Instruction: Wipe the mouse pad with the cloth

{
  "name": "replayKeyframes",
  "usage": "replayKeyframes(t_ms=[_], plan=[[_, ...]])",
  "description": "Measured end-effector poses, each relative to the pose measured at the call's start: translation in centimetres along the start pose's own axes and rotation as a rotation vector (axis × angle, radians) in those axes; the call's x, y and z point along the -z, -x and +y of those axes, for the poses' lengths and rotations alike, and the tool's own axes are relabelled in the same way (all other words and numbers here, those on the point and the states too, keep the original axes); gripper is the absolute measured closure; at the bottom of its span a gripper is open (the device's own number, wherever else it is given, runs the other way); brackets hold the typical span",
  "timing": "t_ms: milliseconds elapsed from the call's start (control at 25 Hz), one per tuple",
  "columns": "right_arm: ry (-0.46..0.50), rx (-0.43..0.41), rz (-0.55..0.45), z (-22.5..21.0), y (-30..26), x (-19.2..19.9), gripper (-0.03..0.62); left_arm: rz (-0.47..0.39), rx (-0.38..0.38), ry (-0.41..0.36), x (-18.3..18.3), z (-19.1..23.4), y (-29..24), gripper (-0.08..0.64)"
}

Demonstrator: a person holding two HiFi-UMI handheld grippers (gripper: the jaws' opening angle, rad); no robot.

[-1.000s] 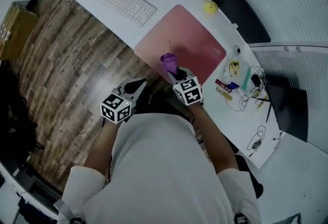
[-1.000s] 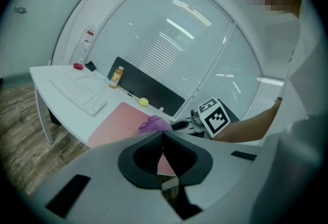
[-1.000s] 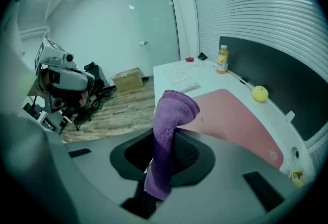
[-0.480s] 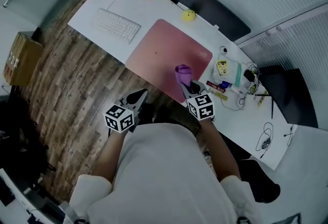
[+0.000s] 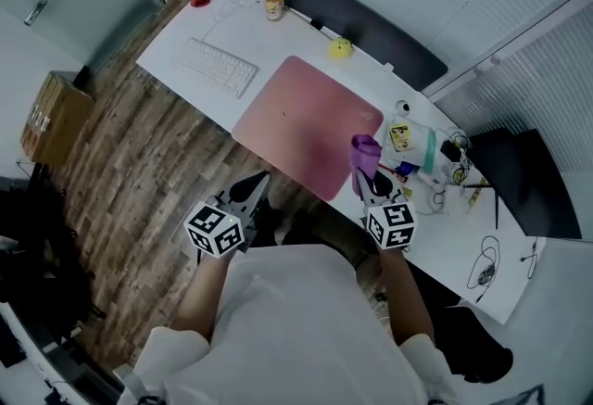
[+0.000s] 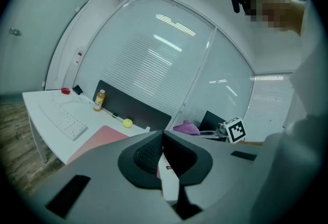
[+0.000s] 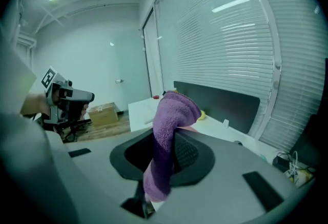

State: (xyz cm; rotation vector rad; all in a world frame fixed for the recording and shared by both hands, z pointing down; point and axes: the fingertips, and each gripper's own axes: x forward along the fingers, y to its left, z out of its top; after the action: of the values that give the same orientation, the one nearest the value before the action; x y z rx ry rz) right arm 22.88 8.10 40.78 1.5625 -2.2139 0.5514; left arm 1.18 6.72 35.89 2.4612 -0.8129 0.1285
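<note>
The pink mouse pad (image 5: 306,120) lies on the white desk (image 5: 269,37), and its near corner shows in the left gripper view as the mouse pad (image 6: 97,140). My right gripper (image 5: 369,173) is shut on a purple cloth (image 5: 364,153), held at the pad's near right edge. In the right gripper view the cloth (image 7: 171,125) stands up out of the shut right gripper (image 7: 171,142). My left gripper (image 5: 259,179) hangs over the floor in front of the desk. Seen in its own view, the left gripper (image 6: 163,135) is shut and holds nothing.
A white keyboard (image 5: 218,68) lies left of the pad. An orange bottle (image 5: 272,1), a yellow ball (image 5: 341,48) and a dark partition (image 5: 352,14) line the back. Small items and cables (image 5: 422,148) crowd the desk's right end. A cardboard box (image 5: 56,120) stands on the wood floor.
My right gripper has carried the cloth from the middle of the pad's near part rightward to its right edge. The left gripper has stayed in front of the desk.
</note>
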Motion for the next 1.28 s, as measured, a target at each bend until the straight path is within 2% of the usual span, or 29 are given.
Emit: replayKeyframes(t_ms=[480, 880, 1280], plan=[[-0.012, 0.165, -0.168, -2.1, 4.1, -5.7, 0.506, -0.04, 0.033, -0.113, -6.5, 1.5, 3.0, 0.542], [-0.02, 0.208, -0.208, -1.2, 5.1, -7.7, 0.506, -0.057, 0.071, -0.116, -8.1, 2.6, 3.4, 0.541], [-0.022, 0.213, -0.225, -0.4, 5.2, -9.0, 0.506, -0.073, 0.09, -0.119, -8.9, 2.9, 3.6, 0.541]])
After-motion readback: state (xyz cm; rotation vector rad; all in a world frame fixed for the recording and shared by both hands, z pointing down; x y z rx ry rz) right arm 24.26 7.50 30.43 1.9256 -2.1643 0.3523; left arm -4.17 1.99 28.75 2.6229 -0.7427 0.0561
